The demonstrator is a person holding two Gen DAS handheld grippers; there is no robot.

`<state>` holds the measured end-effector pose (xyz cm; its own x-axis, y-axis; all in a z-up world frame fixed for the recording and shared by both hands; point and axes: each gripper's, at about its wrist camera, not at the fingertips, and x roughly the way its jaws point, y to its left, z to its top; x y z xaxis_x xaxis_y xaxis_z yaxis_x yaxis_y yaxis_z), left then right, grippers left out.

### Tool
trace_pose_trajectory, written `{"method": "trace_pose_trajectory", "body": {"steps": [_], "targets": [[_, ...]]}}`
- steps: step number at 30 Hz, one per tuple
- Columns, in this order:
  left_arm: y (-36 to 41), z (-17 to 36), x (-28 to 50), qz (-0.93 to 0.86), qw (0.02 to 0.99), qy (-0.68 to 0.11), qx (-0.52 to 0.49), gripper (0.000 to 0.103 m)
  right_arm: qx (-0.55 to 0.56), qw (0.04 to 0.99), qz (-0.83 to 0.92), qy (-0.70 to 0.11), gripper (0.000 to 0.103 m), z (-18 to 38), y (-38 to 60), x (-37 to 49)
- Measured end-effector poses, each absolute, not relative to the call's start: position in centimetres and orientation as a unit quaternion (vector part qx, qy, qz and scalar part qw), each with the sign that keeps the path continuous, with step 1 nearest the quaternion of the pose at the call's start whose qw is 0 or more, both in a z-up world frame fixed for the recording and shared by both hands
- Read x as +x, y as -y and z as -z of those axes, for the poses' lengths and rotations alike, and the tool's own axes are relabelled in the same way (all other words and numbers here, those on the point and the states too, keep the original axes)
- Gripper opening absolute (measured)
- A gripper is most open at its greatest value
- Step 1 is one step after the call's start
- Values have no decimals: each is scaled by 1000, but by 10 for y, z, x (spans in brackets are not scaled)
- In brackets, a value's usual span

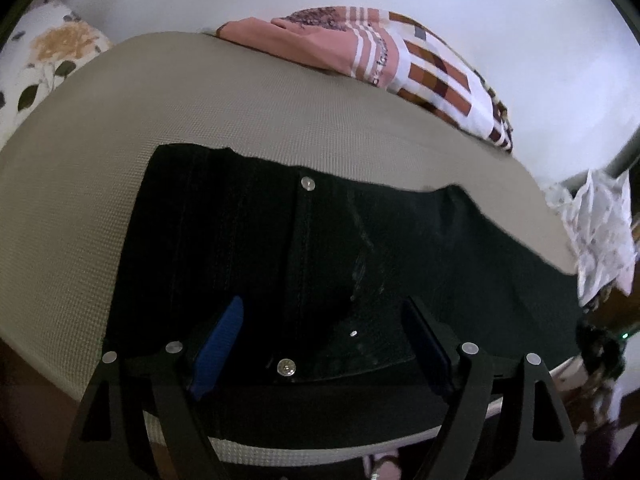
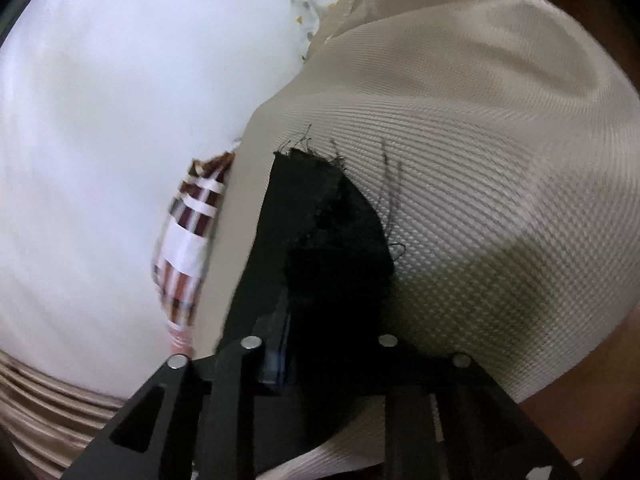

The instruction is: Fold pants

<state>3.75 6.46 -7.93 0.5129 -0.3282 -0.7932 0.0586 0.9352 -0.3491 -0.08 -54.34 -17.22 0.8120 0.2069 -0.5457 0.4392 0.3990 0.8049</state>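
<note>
The black pants [image 1: 248,248] lie flat on a beige woven bed cover [image 1: 200,112], waist end nearest me, with a metal button [image 1: 307,182] at the far edge and another button [image 1: 286,367] close by. My left gripper [image 1: 324,340] hovers over the waist, its blue-padded fingers [image 1: 224,332] spread wide with nothing pinched between them. In the right wrist view, the frayed hem of a pant leg [image 2: 320,184] sticks out of my right gripper [image 2: 328,312], which is shut on the black cloth. The bunched cloth hides its fingertips.
A pile of pink, striped and checked cloth [image 1: 384,60] lies at the bed's far edge against a white wall [image 1: 500,20]. A flowered pillow [image 1: 44,56] is at the far left, printed white cloth [image 1: 600,232] at the right edge. The bed cover [image 2: 480,140] bulges to the right.
</note>
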Motion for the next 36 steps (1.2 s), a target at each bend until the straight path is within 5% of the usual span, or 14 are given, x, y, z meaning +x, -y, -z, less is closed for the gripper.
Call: {"method": "trace_pose_trajectory", "body": {"steps": [17, 36], "targets": [[-64, 71, 30, 125, 855, -482, -146, 81, 456, 826, -62, -326, 10, 91, 416, 75], [-61, 78, 27, 135, 844, -499, -142, 81, 314, 811, -206, -449, 11, 113, 205, 129]]}}
